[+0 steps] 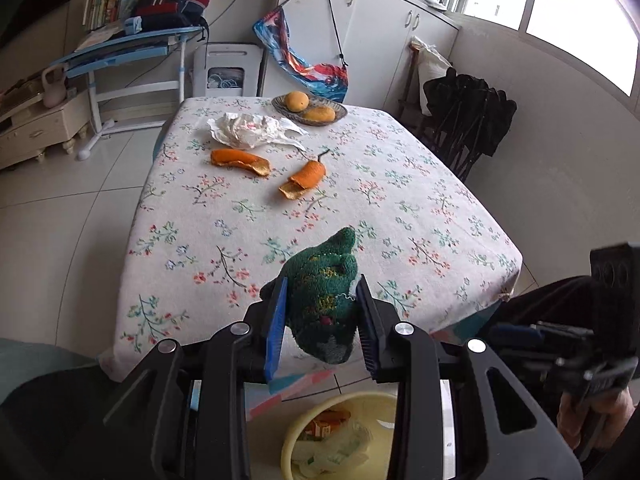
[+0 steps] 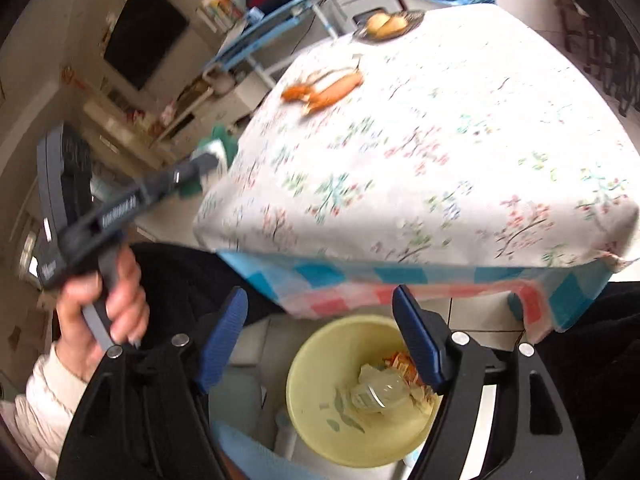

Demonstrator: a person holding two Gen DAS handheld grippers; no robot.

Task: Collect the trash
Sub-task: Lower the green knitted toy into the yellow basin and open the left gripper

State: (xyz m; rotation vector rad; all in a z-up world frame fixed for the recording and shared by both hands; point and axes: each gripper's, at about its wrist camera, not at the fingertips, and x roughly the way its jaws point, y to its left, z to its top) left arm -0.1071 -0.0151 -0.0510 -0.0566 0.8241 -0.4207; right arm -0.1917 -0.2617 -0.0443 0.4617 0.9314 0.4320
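Green cloth point(image 1: 324, 300) is clamped in the left tool point(image 1: 322, 320) over the table's point(image 1: 440, 208) near edge; right tool point(image 2: 320, 340) gapes above the bin point(image 2: 316, 364).

The left claw point(image 1: 324, 320) has matt black plastic arms with shiny metal pins and ribbed blue pads, and between them sits a green cloth point(image 1: 326, 292) of rough, tufted, towel-like pile. The desk point(image 1: 420, 208) wears a matt woven cotton-like cover printed with flowers, on which lie crinkled white paper or thin plastic point(image 1: 256, 130), two leathery matt orange peels point(image 1: 240, 162), and a woven basket point(image 1: 310, 110). Below, the yellow bin point(image 2: 320, 364) looks like smooth, slightly glossy plastic, and the floor point(image 1: 60, 216) is glossy pale tile.
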